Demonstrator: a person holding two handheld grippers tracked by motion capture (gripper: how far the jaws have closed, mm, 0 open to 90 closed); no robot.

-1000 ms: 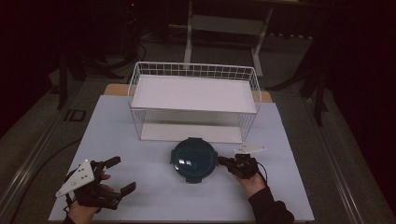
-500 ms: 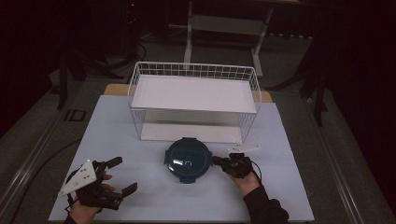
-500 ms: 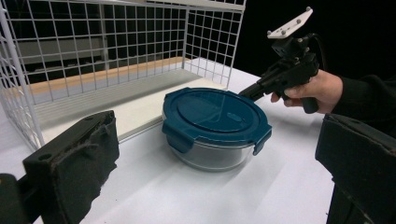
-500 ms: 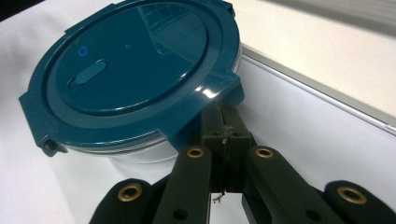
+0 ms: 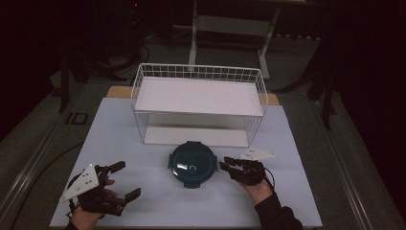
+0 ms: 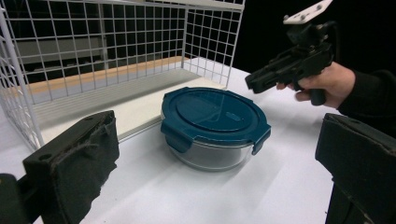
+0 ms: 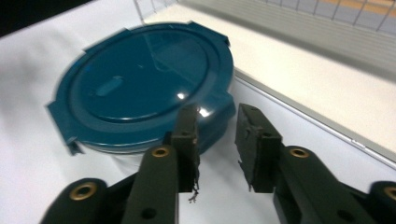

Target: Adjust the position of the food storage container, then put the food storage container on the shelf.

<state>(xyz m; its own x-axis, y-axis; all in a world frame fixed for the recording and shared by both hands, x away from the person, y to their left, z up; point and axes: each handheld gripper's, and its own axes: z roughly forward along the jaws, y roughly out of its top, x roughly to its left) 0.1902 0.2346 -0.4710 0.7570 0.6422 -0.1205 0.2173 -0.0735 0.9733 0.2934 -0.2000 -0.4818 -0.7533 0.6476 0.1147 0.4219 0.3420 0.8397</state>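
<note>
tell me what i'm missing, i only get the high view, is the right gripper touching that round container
Observer: No. In the right gripper view the right gripper has just been opening, with nothing between its jaws, just short of the container.
Operator: lid clipped down
Observer: In the left gripper view the blue lid sits flat, and the two latches facing that camera are folded down.
Operator: what's the body made of
Observer: Clear, glass-like; the bowl shows under the lid in the left gripper view.
Operator: left gripper
Observer: The left gripper is wide open and aimed at the container, well short of it.
</note>
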